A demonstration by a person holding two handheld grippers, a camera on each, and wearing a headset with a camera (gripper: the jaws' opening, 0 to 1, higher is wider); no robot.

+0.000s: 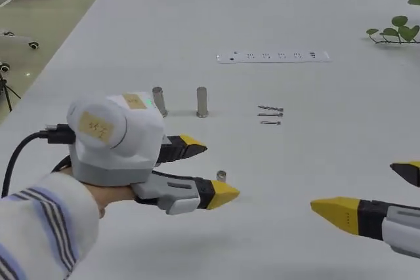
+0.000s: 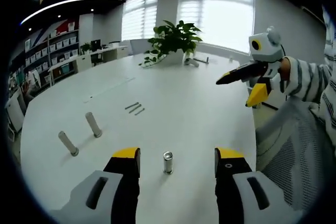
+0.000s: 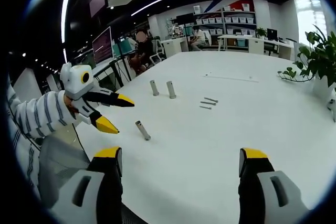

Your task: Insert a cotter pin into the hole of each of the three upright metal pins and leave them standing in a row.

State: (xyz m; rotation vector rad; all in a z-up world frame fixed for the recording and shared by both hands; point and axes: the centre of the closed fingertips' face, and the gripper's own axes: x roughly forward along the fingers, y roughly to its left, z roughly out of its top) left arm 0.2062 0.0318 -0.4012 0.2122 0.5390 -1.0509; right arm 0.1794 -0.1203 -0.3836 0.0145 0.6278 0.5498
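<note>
While the person is holding a gripper in each hand over the white table [image 1: 341, 116], the left gripper [image 1: 210, 167] is hovering low with its yellow-tipped jaws spread wide. The near pin [image 2: 167, 162] is standing upright on the tabletop right between those jaws. As far as I can tell from the left gripper view, it is touching neither of them. The left hand [image 1: 98, 196], coming out of a striped sleeve [image 1: 33, 227], is gripping the tool's grey body.

Beyond the near pin, the far left pin [image 1: 158, 101] and the far right pin [image 1: 201, 102] are standing upright side by side, near each other but not touching. To their right, the cotter pins [image 1: 270, 115] are lying flat in a small cluster, well apart from every upright pin. They are too small for me to count with confidence, though there seem to be three.

At the near right of the head view, the right gripper [image 1: 364, 188] is hanging above the table, its jaws likewise parted wide and closing on nothing, well apart from the pins. A white power strip [image 1: 272, 57] is lying farther back, and a leafy plant [image 1: 397, 31] is trailing onto the table at the far right.
</note>
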